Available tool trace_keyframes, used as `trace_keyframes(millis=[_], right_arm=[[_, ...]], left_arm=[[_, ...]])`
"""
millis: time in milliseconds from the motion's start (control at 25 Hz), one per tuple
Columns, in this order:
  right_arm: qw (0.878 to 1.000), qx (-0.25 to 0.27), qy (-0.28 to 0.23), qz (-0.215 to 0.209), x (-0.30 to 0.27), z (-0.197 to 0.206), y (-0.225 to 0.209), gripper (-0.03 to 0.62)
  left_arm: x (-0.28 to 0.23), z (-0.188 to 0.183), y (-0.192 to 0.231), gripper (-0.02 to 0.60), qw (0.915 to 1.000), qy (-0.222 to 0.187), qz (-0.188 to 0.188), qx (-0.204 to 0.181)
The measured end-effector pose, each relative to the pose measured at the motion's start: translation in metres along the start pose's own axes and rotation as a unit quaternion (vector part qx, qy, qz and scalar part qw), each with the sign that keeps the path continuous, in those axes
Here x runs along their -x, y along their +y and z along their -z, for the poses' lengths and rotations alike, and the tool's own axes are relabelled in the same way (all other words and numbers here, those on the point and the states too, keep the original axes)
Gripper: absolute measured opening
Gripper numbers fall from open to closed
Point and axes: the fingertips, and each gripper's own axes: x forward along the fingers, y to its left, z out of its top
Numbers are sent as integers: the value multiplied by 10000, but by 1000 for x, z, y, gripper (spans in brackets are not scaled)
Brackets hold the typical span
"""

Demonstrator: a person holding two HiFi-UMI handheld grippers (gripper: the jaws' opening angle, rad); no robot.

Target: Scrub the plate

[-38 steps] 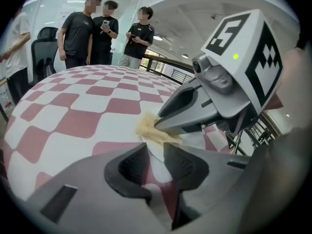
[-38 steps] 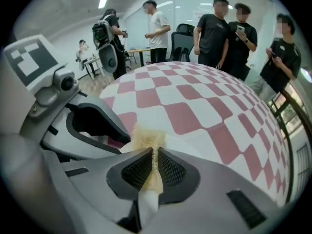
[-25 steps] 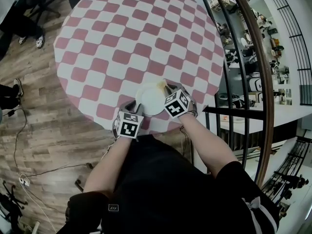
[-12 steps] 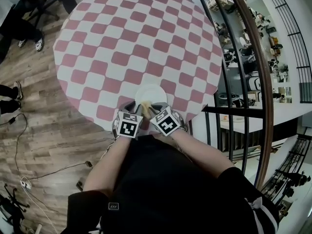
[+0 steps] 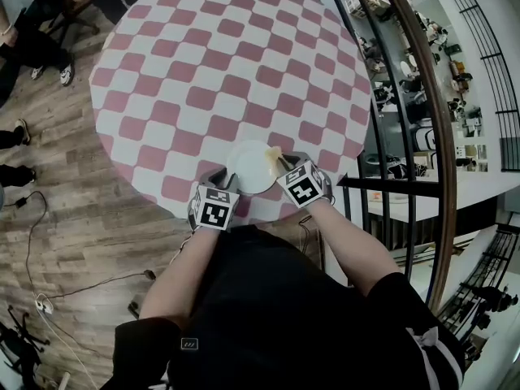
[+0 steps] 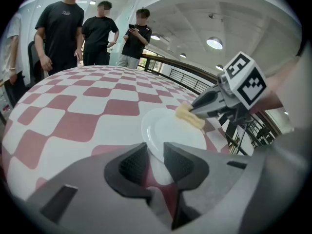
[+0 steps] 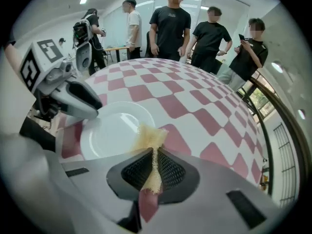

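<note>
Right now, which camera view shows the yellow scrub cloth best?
The right gripper view: the cloth sits at the centre, pinched in the right claw at the plate rim. The left gripper view shows it sideways and smaller; the head view, only a speck.

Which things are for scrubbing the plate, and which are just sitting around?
For the job: plate, held at its rim by the left gripper; yellow scrubbing cloth, pinched in the right gripper.
Just around: checkered table under the plate; railing; people standing by.

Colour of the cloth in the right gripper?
Pale yellow, a netted scrub cloth; clearest in the right gripper view.
</note>
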Motion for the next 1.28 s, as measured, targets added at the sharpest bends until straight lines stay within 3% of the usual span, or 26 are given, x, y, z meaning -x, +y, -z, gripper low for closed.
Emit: trace_keyframes(millis=[120,200,280,360,440,600,760,960,1040,1160,1280], right_arm=[[9971,-729,-136,199,-2,-18,-29,40],[9942,-949,-503,-59,0,-45,-20,38],[9938,-588,-751,-567,-2,-71,16,38],[9924,-118,-644,-1042,-11,-78,60,37],[9921,228,-408,-1163,-21,-72,85,37],[9935,514,-406,-929,-28,-67,81,37],[9957,832,-383,-164,-30,-56,41,35],[9959,639,-204,600,-16,-31,-11,34],[9953,161,99,954,-13,-6,-40,34],[9925,-680,-179,996,5,-2,-57,34],[9926,-541,-939,545,25,-40,-25,34]], left_arm=[[0,0,0,109,10000,8,-10,34],[-1,1,0,109,10000,1,1,53],[0,2,1,109,10000,-6,0,72],[0,3,0,109,10000,-2,-3,90],[0,4,-1,109,10000,3,3,82],[0,3,0,109,10000,11,23,75],[-1,4,0,109,9999,-27,32,106],[1,3,1,109,10000,-15,30,91],[1,2,1,109,10000,-4,23,88],[0,0,2,109,10000,-25,18,52],[1,0,2,109,9999,3,49,98]])
